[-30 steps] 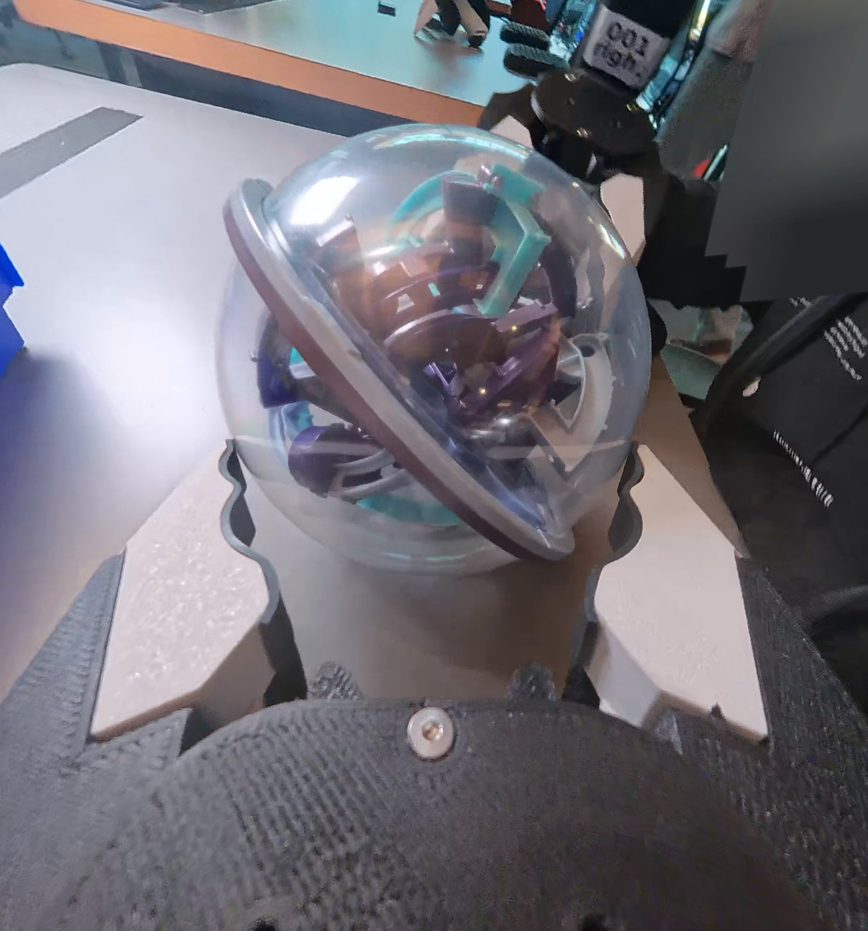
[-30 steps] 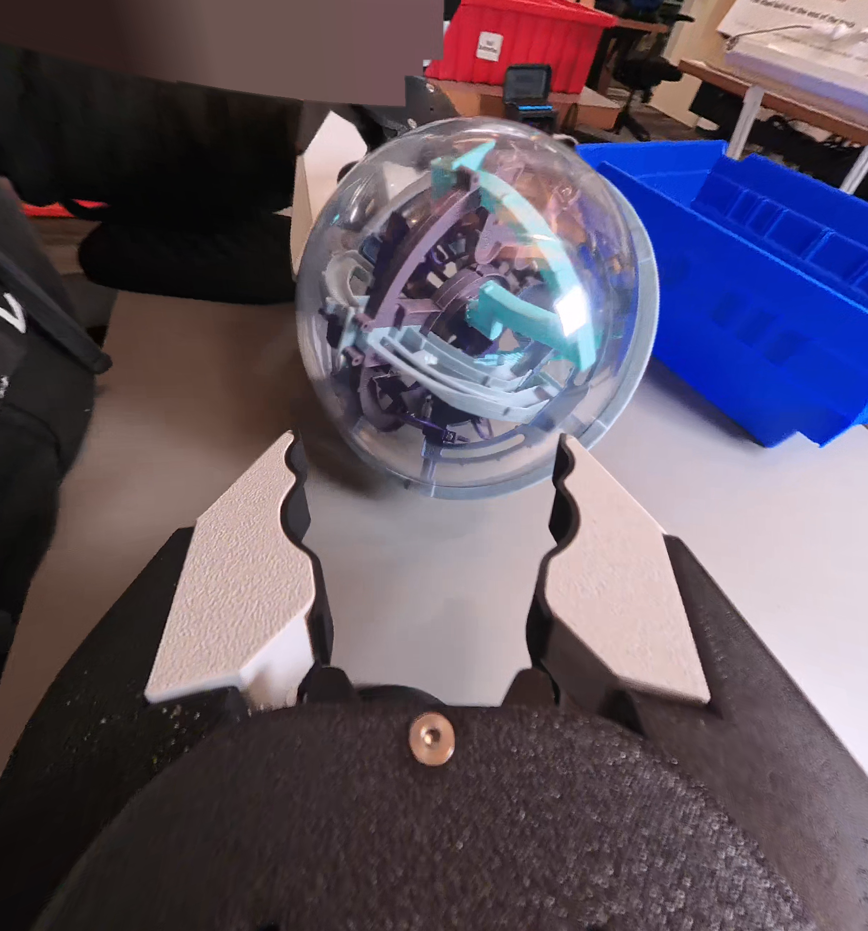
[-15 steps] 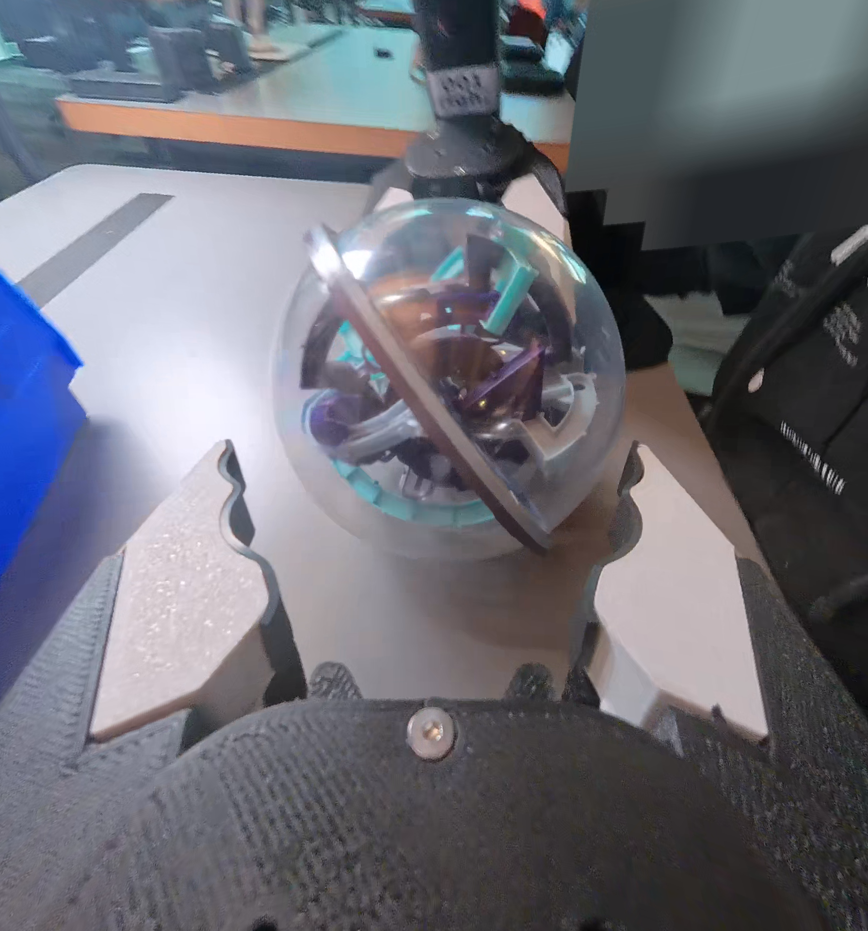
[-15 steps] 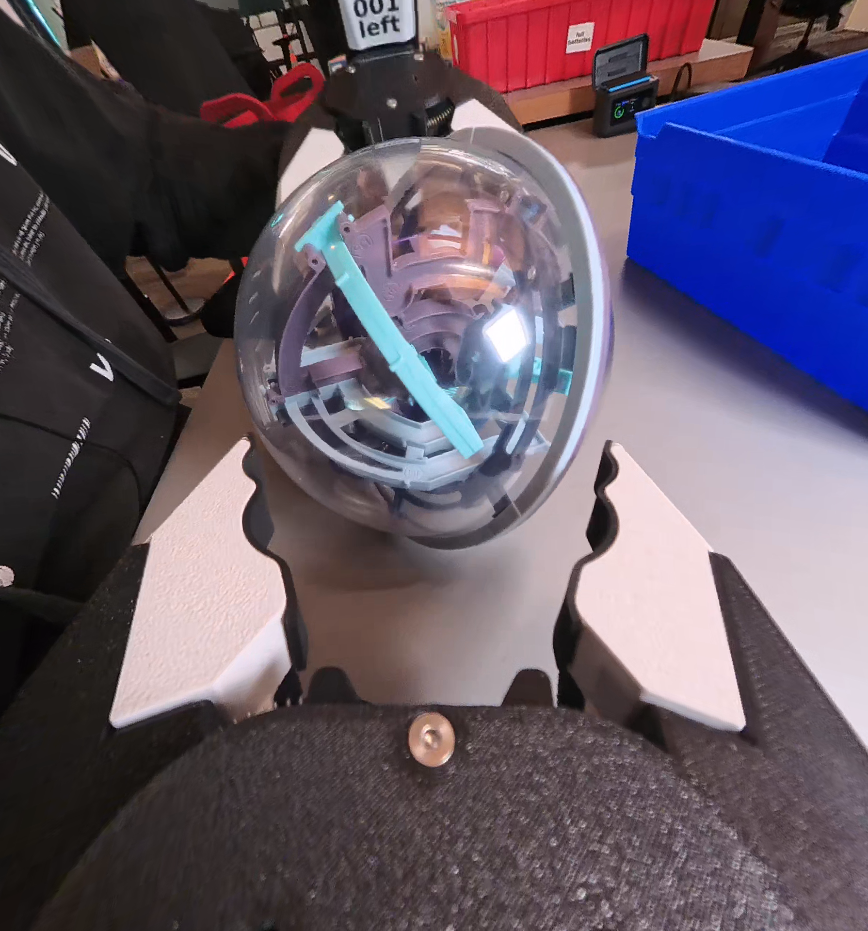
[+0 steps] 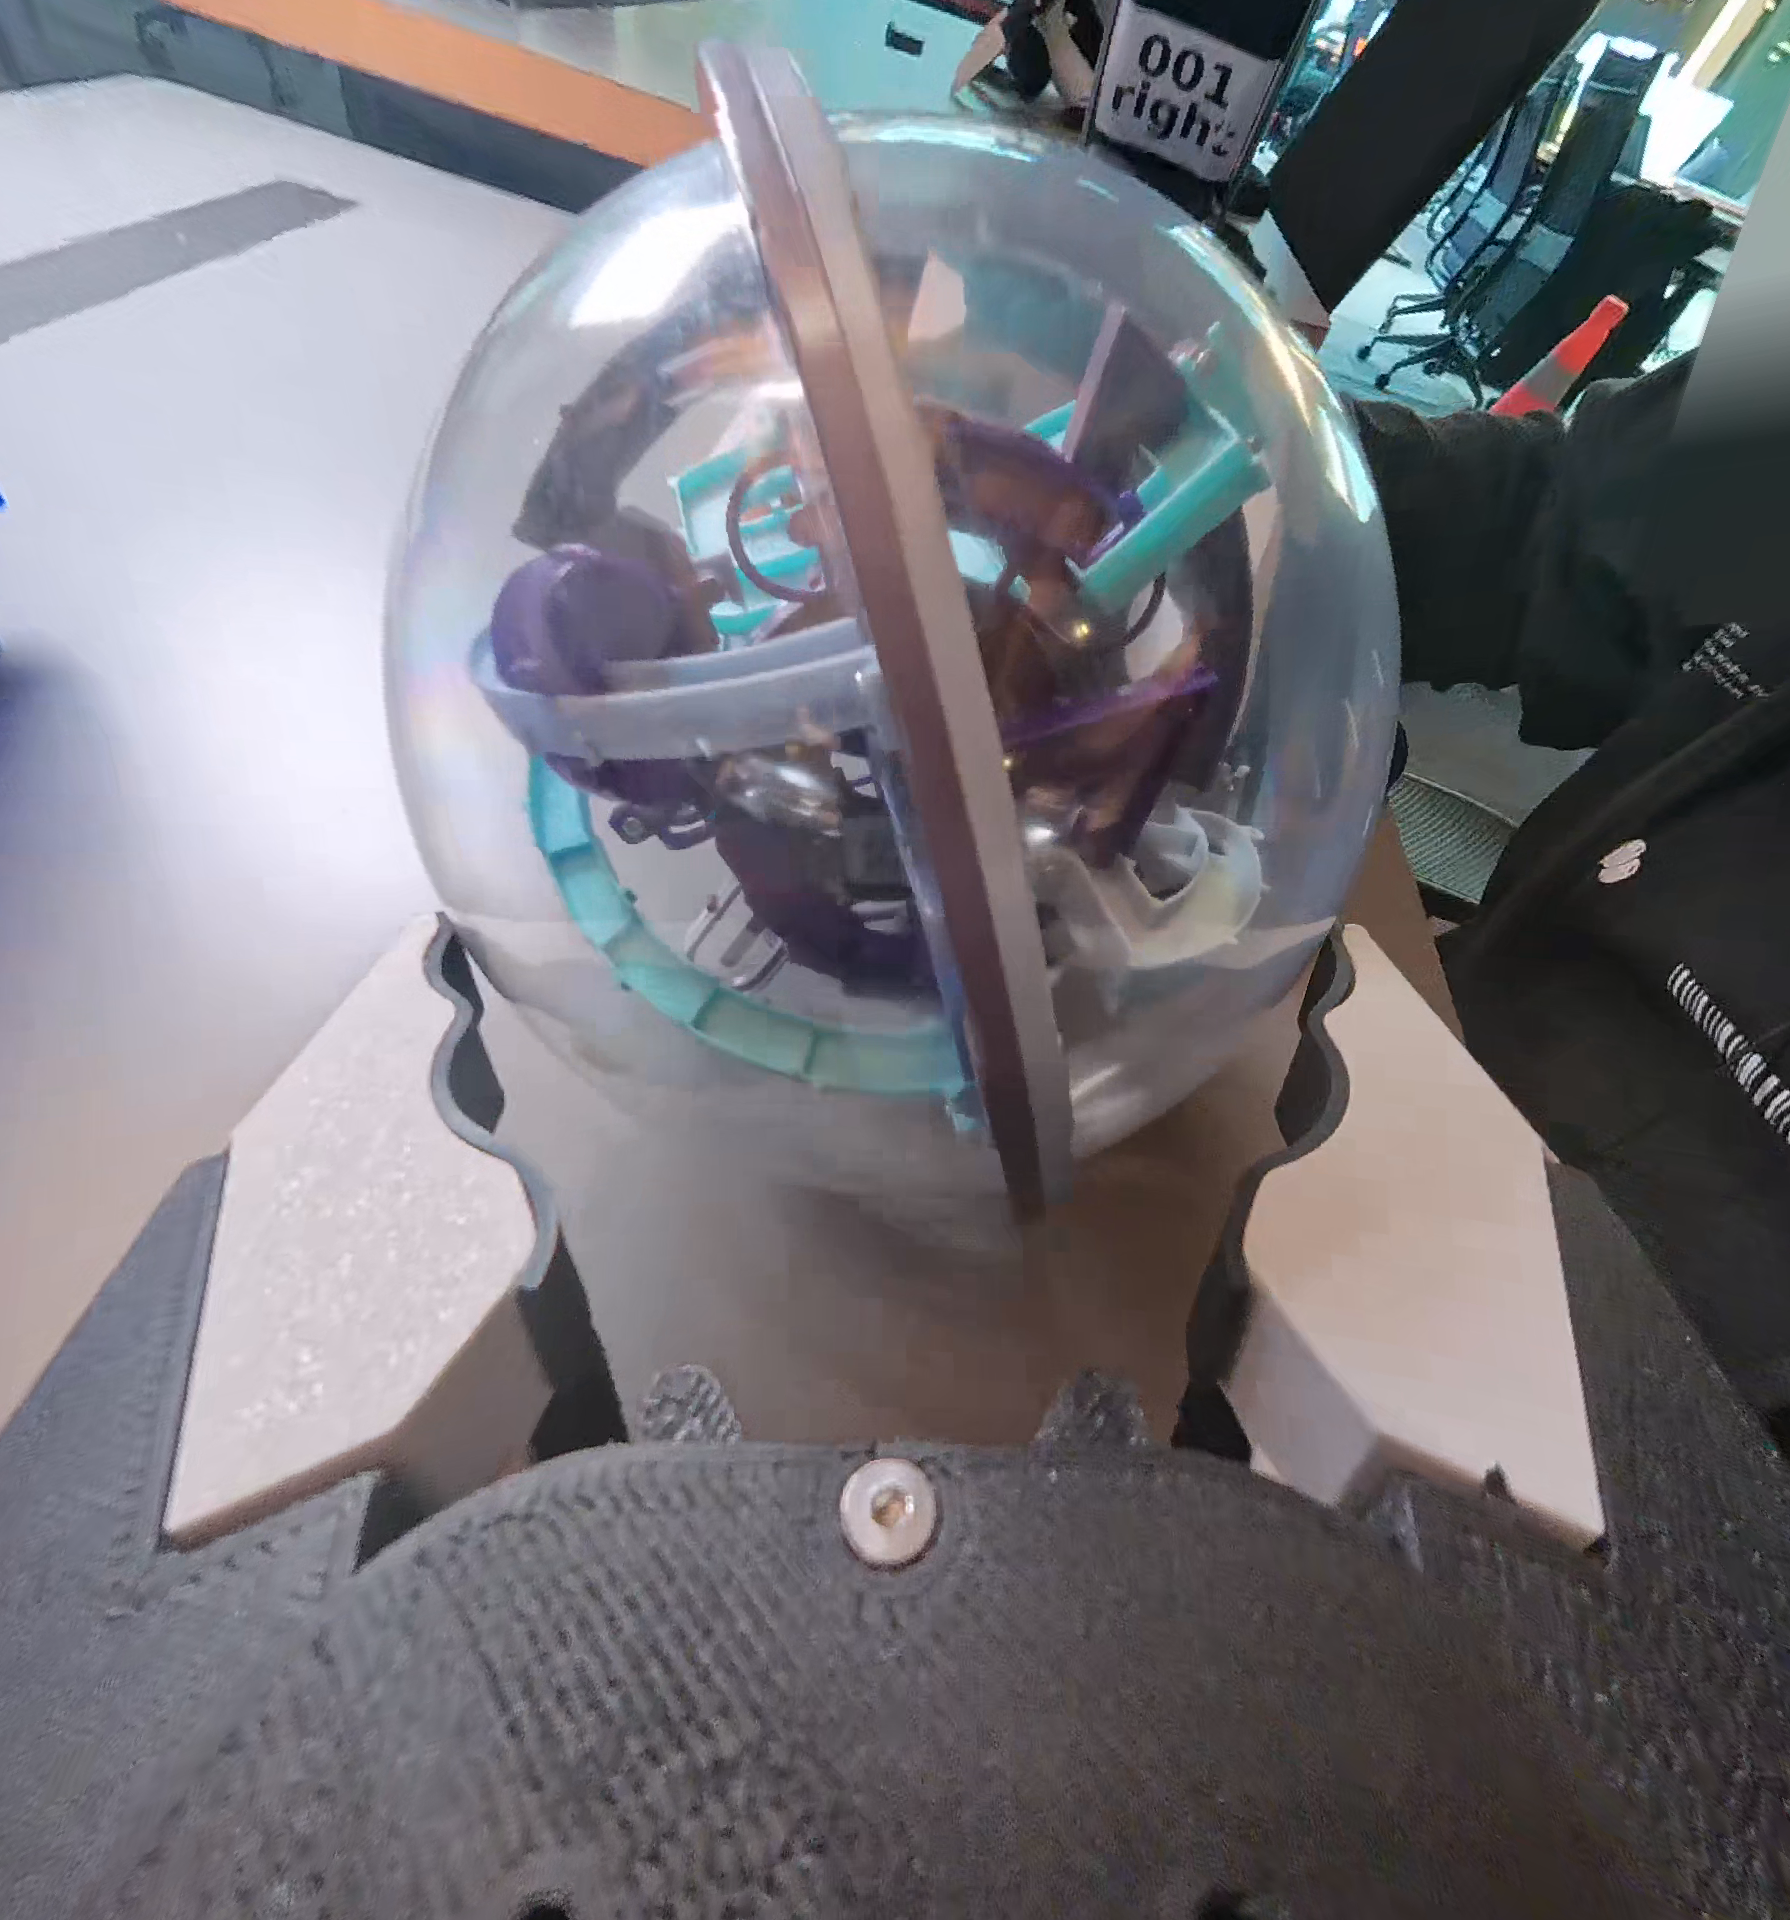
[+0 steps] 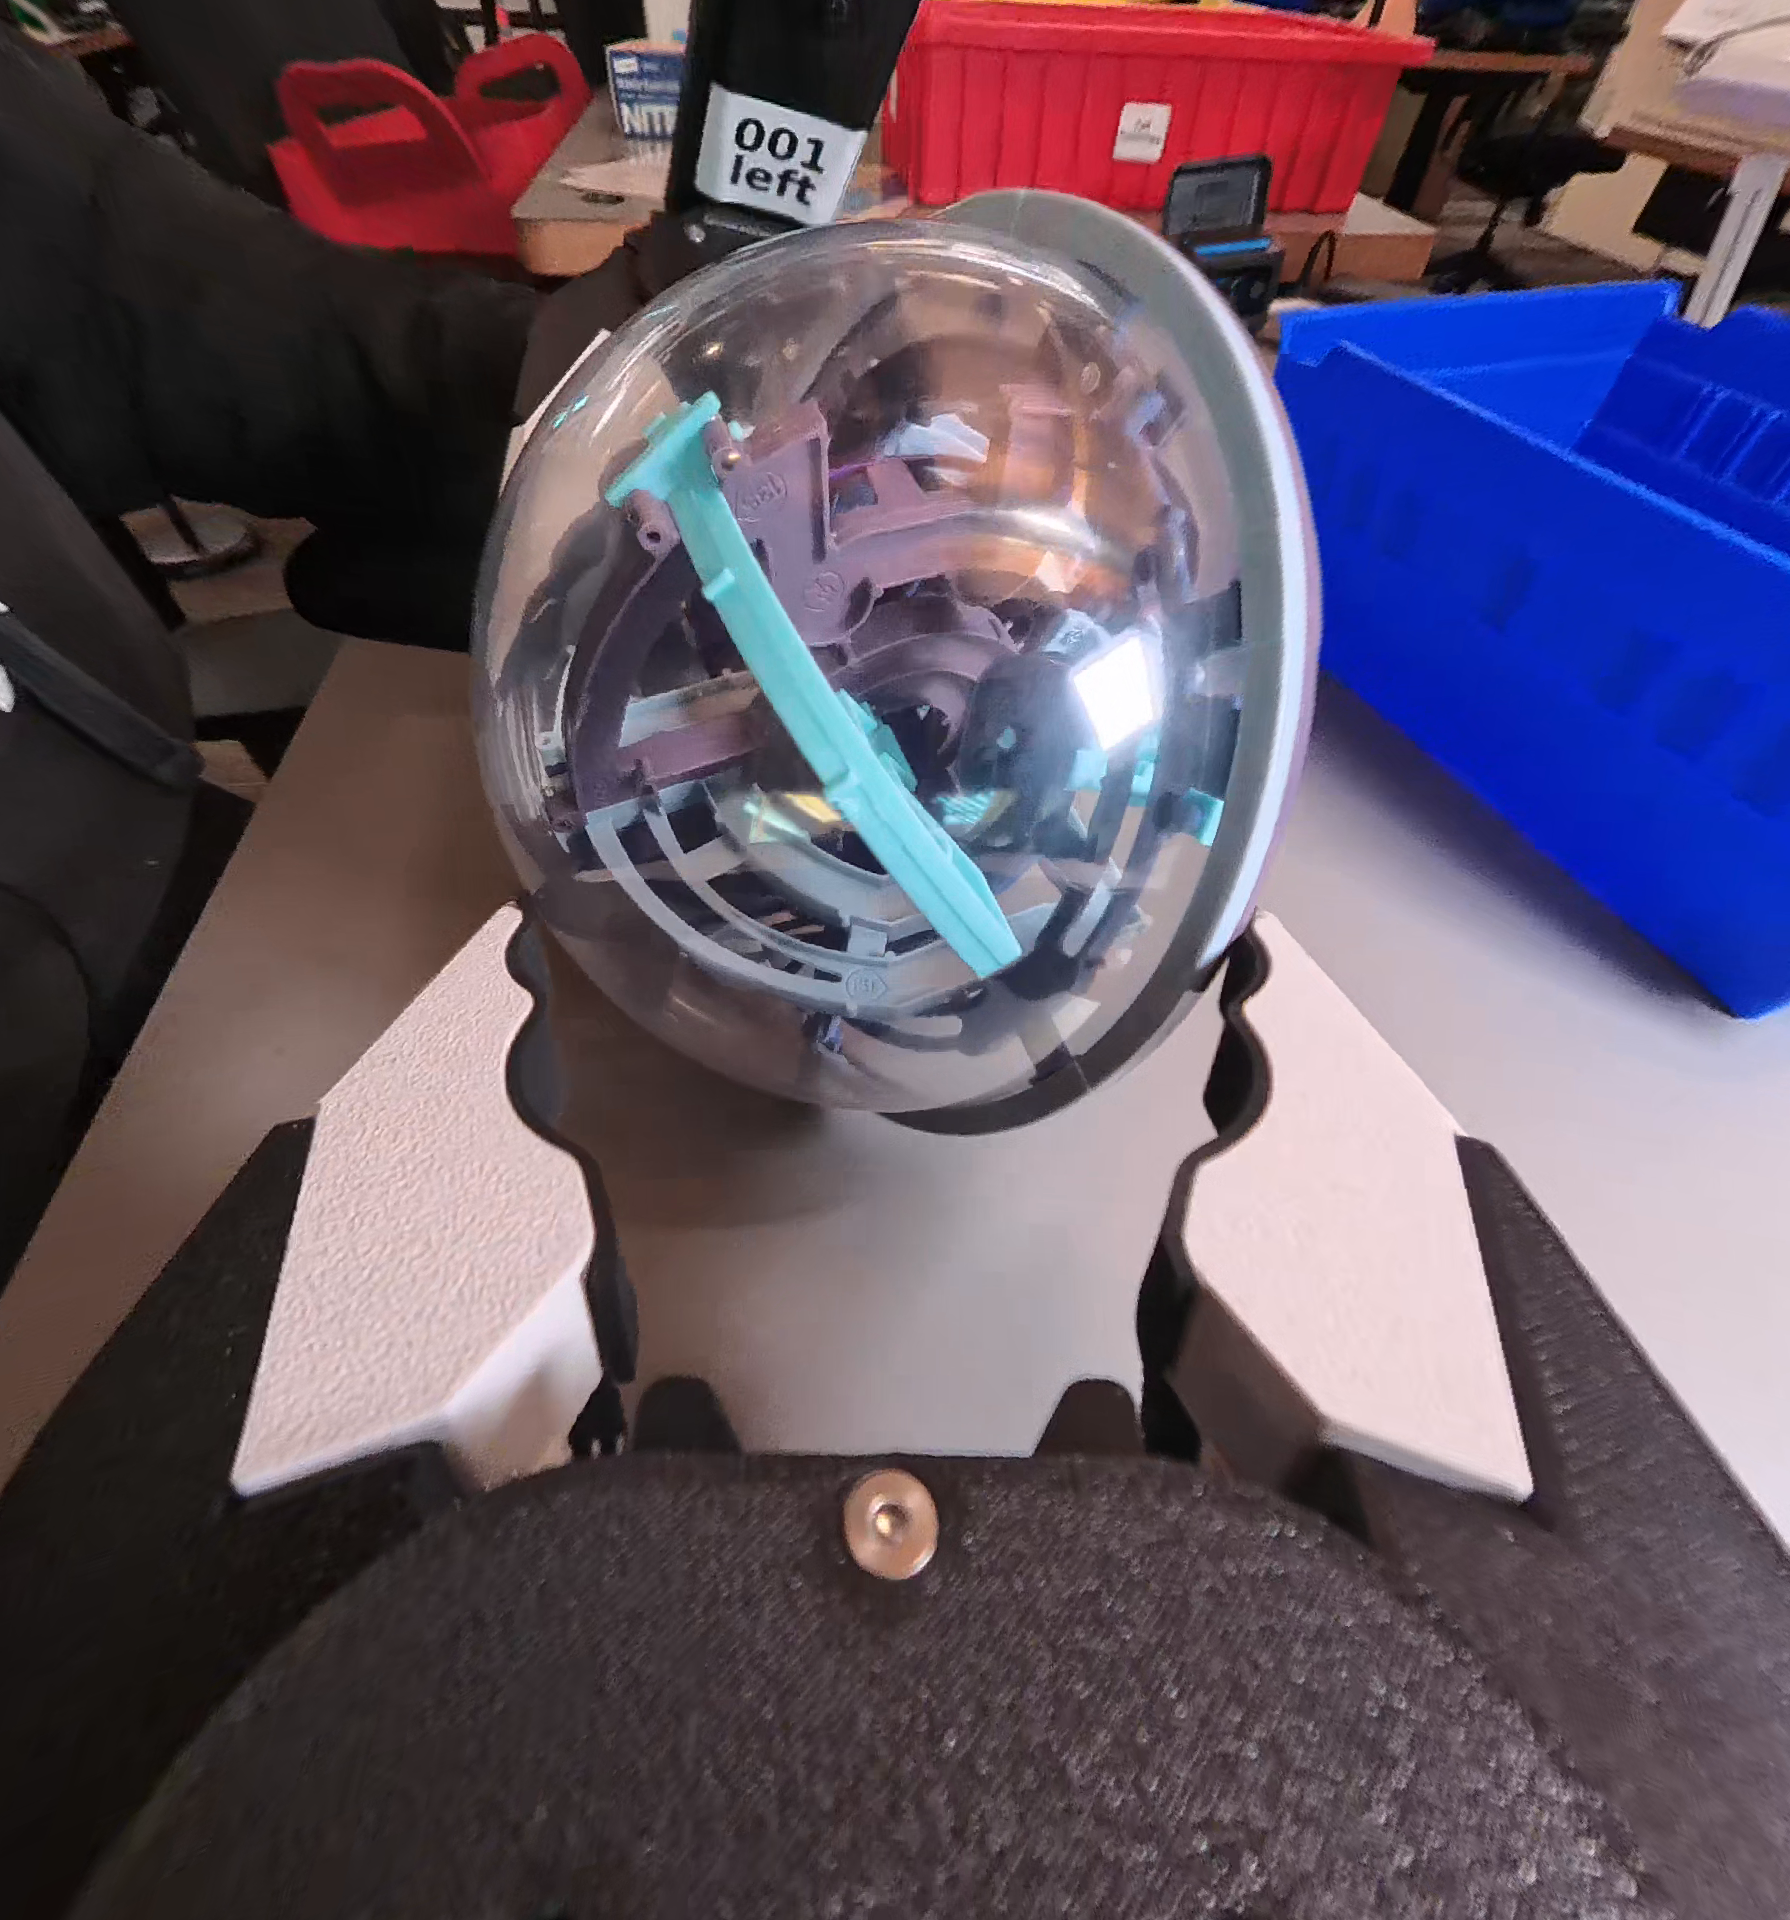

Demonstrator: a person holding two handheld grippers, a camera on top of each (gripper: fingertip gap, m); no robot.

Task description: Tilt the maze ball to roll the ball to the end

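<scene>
A pale tabletop (image 6: 1493, 1091) carries a blue bin (image 6: 1597, 644) and, just beside it, the clear maze ball (image 5: 891, 644). The ball's dark equator ring is seen nearly upright, with teal, purple and grey tracks inside. The ball is clamped from opposite sides: the left gripper (image 5: 891, 956) has its jaws wide apart against the lower shell, and the right gripper (image 6: 875, 935) likewise. White labels with printed writing are borne by both grippers; a red bin (image 6: 1130, 104) carries a small sticker.
</scene>
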